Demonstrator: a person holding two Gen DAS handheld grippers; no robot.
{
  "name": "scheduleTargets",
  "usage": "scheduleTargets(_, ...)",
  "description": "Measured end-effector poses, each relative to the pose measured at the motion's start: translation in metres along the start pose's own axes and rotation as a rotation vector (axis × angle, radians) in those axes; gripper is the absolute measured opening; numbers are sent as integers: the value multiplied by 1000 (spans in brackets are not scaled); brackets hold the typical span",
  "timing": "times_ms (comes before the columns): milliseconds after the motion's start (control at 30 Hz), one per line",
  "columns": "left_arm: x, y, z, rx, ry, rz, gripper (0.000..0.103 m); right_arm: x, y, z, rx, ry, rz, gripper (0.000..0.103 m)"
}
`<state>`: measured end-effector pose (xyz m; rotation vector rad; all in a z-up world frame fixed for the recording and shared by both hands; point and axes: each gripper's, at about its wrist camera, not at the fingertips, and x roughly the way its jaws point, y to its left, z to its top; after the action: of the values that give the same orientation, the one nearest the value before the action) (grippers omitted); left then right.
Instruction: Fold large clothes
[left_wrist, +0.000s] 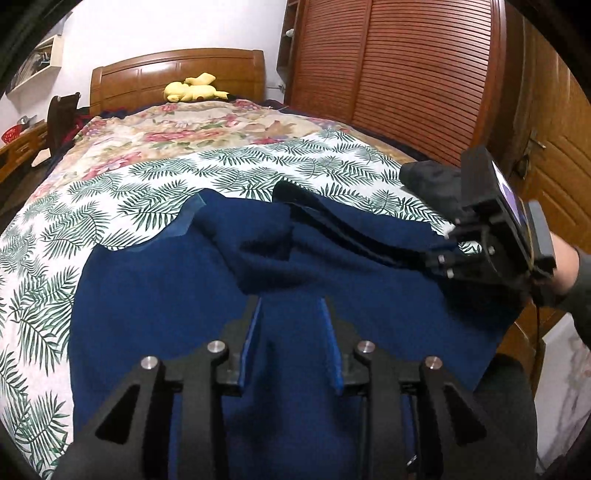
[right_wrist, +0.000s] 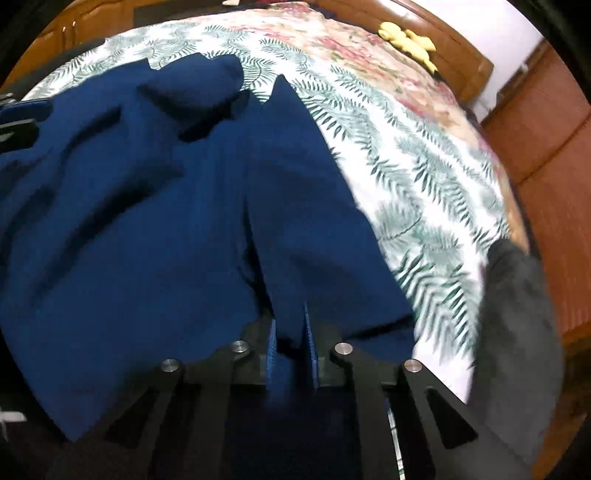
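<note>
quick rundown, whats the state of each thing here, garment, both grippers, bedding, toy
blue garment: spread on the bed, rumpled, not yet neatly folded
left gripper: jaws partly apart, blue cloth between the pads; a firm pinch cannot be told
right gripper: shut on the garment's edge
leaf-print sheet: laid flat under the garment
floral quilt: spread further up the bed
yellow soft toy: lying by the headboard

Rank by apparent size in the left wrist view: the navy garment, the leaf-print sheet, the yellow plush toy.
1. Navy garment and leaf-print sheet: similar areas, and the garment lies nearer the camera, so unranked.
2. Yellow plush toy: smallest, though farthest away.
</note>
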<state>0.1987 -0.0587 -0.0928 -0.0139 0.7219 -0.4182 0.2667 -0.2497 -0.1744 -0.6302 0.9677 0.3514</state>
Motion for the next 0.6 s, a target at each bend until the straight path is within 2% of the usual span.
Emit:
scheduleTargets(100,-2,3,0,-6,-8,2,30,-2,-24,19,28,-44,-107,9)
scheduleTargets(200,-6,6,1,-10,-14,3,30,-5,-65,42,147,-101,-259,9)
scheduleTargets(233,-7,6,0,-10,-15,4,30,-9,-84,50,212,-131,-303,12)
scheduleTargets(300,-8,8,0,-10,-14,9,31,-18,-108,57,302,-176,-338,32)
scheduleTargets(367,-10,10,0,-13,-14,9,31,-24,-120,59,345,-203,-327,41)
scheduleTargets(500,-16,12,0,-16,-26,2,31,-26,-121,52,369,-206,-207,42)
scheduleTargets(600,-19,12,1,-14,-32,-5,31,-27,-106,37,390,-196,-90,42)
